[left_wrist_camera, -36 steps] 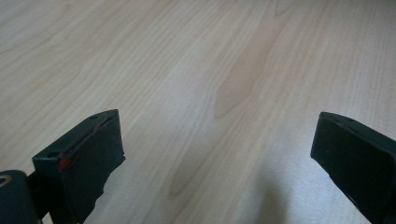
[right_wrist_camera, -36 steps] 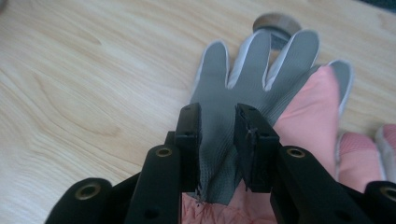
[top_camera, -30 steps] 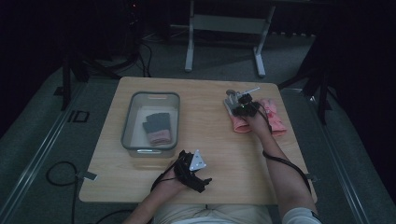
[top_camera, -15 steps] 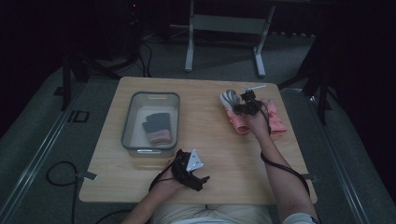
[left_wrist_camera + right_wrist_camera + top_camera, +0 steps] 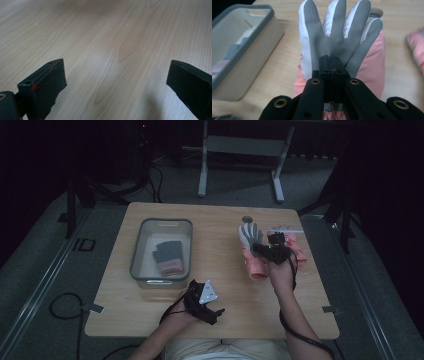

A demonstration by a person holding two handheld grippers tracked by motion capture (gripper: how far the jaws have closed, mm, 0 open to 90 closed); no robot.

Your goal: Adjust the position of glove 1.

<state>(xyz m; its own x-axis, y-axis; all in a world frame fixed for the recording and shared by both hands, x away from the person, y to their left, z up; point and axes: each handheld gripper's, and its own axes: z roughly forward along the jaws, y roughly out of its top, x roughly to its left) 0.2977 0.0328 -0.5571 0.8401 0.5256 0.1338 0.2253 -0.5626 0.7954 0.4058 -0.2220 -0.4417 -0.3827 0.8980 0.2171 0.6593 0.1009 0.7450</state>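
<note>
Grip: right gripper (image 5: 331, 65) pinched tight on the cuff end of a grey-and-white glove (image 5: 336, 32), jaws pressed together on the fabric, glove fingers fanned away from the jaws.
Glove position: lifted in the pinch, hanging over a pink glove (image 5: 372, 72) directly beneath and just beyond the jaws.
Destination, judged: grey bin (image 5: 161, 251) well off toward the left gripper's side, already holding a dark glove (image 5: 168, 256) with a pink cuff.
Handling advice: keep the pinch firm on the cuff; carry high enough for the dangling fingers to clear the bin wall; release only once over the bin floor; watch that the pink glove underneath does not drag along.
Left gripper (image 5: 204, 302): jaws spread wide, nothing between them, resting near the person's edge, well apart from the gloves.
Second pink glove (image 5: 298, 247): just past the right gripper on its outer side.
Surface: pale wood-grain table (image 5: 220, 315), bare under the left jaws.
Room: dim; grey floor, metal stand legs (image 5: 202, 175) beyond the far edge, cable (image 5: 65, 307) on the floor.
</note>
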